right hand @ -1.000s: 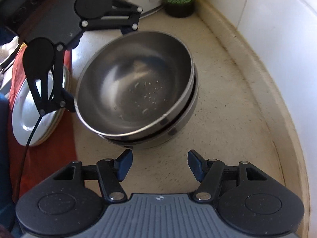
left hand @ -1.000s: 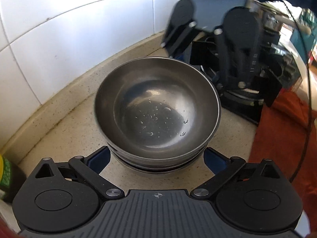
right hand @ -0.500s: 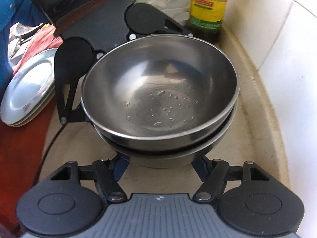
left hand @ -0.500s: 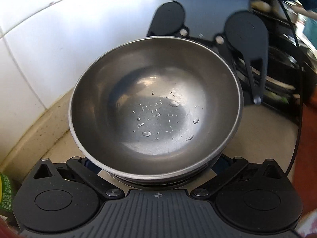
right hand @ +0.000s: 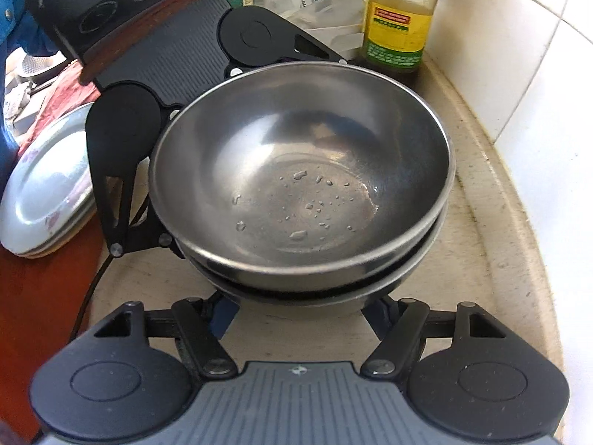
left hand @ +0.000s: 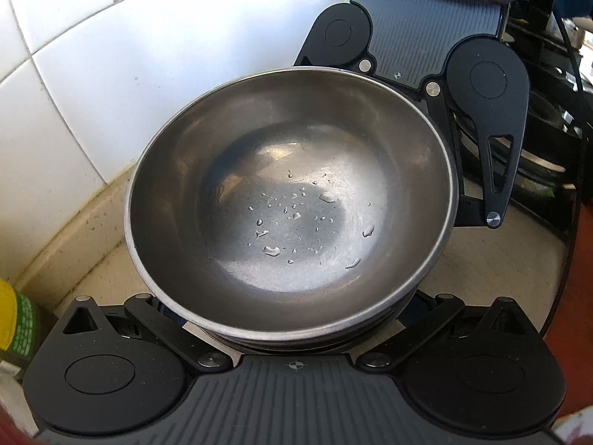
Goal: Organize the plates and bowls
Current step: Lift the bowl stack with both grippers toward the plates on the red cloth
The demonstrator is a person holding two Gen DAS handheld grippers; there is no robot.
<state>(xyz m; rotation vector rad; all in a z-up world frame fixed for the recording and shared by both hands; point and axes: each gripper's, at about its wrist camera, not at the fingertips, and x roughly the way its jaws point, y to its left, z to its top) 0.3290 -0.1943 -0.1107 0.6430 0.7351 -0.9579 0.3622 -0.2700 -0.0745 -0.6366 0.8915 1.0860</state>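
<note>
Two steel bowls (left hand: 292,200) sat stacked between my left gripper (left hand: 294,319) and right gripper (right hand: 296,304). Both grippers were spread wide, cupping the stack from opposite sides, probably to move it together across the tabletop (right hand: 481,267).

Home kitchen, tiled wall (left hand: 92,74), speckled countertop (right hand: 481,259), oil bottle (right hand: 398,22)

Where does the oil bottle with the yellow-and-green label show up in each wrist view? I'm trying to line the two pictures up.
Left wrist view: the oil bottle is cut off at the far left edge, low down, beside the left gripper's housing.
Right wrist view: it stands at top right, against the tiled wall, behind the bowls.
Shared landmark: the stacked steel bowls, wet with droplets, centred in both.
</note>
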